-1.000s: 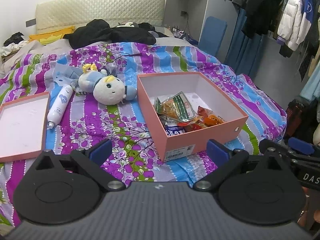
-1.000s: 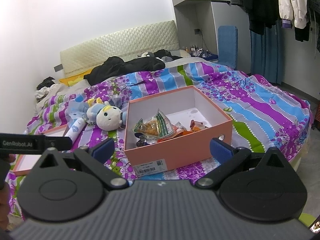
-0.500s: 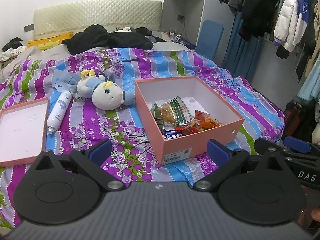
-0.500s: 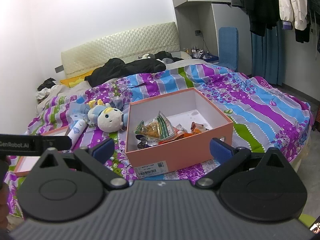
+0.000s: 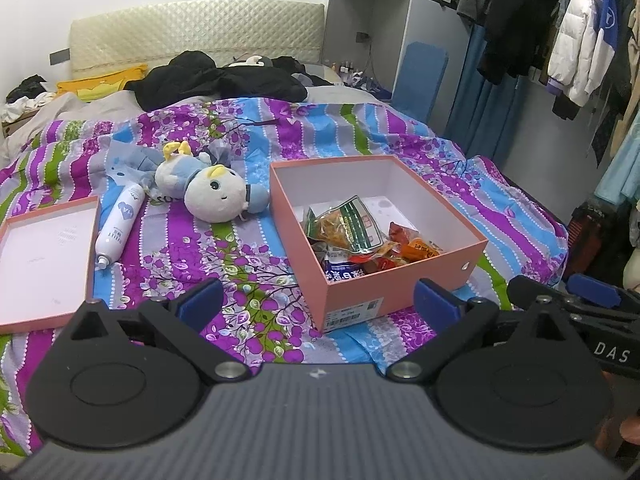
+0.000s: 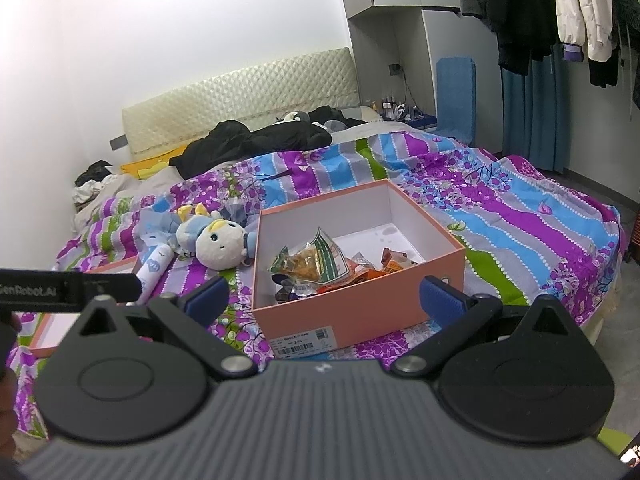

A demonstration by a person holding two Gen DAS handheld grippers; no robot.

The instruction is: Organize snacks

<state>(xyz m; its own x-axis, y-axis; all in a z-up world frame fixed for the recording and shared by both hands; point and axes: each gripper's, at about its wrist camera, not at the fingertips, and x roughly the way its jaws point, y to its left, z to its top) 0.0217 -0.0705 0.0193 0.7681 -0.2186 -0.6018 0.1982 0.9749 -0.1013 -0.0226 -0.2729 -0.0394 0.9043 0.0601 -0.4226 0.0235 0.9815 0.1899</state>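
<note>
An open pink box (image 5: 404,284) (image 6: 360,316) sits on the striped bed. Several snack packets (image 5: 352,236) (image 6: 316,264) lie in its near half, a green-and-clear bag on top. My left gripper (image 5: 318,302) is open and empty, held back from the box's near corner. My right gripper (image 6: 324,298) is open and empty, just in front of the box's near wall. The box lid (image 5: 44,260) lies upside down at the left.
A plush doll (image 5: 212,192) (image 6: 216,240) and a white spray bottle (image 5: 120,228) (image 6: 154,268) lie left of the box. Black clothes (image 5: 216,80) are piled near the headboard. Hanging clothes (image 5: 560,32) and the bed's edge are to the right.
Both grippers have drawn back and risen slightly from the box, so it looks a bit smaller and lower. Both stay open; nothing on the bed has moved.
</note>
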